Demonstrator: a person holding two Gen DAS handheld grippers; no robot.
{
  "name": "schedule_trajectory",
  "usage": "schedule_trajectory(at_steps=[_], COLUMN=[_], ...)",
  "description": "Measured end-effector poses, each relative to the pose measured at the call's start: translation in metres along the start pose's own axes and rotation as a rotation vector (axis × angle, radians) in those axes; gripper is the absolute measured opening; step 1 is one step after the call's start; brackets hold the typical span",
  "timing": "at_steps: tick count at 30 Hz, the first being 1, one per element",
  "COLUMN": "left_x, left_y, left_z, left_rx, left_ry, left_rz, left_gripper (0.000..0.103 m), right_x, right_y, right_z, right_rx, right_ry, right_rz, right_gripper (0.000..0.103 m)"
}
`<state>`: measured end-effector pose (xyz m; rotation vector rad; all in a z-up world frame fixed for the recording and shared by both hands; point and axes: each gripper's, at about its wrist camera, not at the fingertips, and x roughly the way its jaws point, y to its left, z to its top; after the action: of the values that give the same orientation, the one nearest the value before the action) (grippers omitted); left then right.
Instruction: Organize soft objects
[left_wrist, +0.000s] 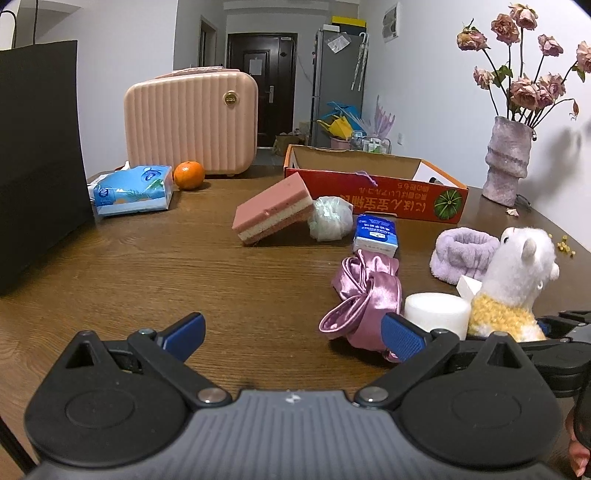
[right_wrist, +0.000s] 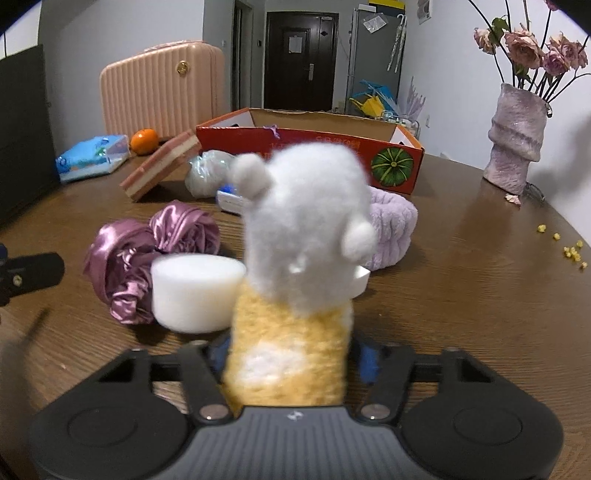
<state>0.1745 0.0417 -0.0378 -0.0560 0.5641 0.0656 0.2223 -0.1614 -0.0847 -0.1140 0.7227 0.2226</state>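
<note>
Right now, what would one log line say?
right gripper: shut on alpaca | left gripper: open, idle | box: ahead

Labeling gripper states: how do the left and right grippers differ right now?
The left gripper has its jaws spread wide and empty above the table; the right gripper has its jaws closed on the plush alpaca, holding it upright. Both have blue pads.
</note>
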Motion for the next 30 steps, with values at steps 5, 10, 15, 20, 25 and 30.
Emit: schedule_trajectory(at_steps=[5, 10, 15, 20, 25, 30], left_x=[0.000, -0.001, 0.000, 0.003, 0.009, 0.021], left_y=[-0.002, -0.006, -0.013, -0.020, -0.029, -0.040], left_z=[0.000, 0.001, 0.005, 0.010, 0.017, 0.025], left_rx=[0.004, 0.015, 0.031, 0.049, 0.071, 0.095], left_ry=[0.002, 0.000, -0.002, -0.005, -0.006, 0.002], left_rz=[0.004, 0.004, 0.007, 0.010, 0.012, 0.024], left_gripper=[0.103, 0.103, 0.103, 0.103, 0.103, 0.103], right_x=[-0.002, -0.007, -0.017, -0.023, -0.026, -0.025], right_y=[-0.002, -0.007, -0.016, -0.030, -0.045, -0.060], right_z=[-0.002, -0.004, -0.003, 0.000, 0.003, 0.006], right_rx=[0.004, 0.012, 0.030, 0.054, 0.075, 0.096], right_ry=[-0.017, -0.047, -0.097, -0.132, -0.159, -0.177], right_rz=[0.006, 0.014, 0.007, -0.008, -0.027, -0.039], right_gripper=[0.051, 0.050, 0.050, 0.050, 0.050, 0.050])
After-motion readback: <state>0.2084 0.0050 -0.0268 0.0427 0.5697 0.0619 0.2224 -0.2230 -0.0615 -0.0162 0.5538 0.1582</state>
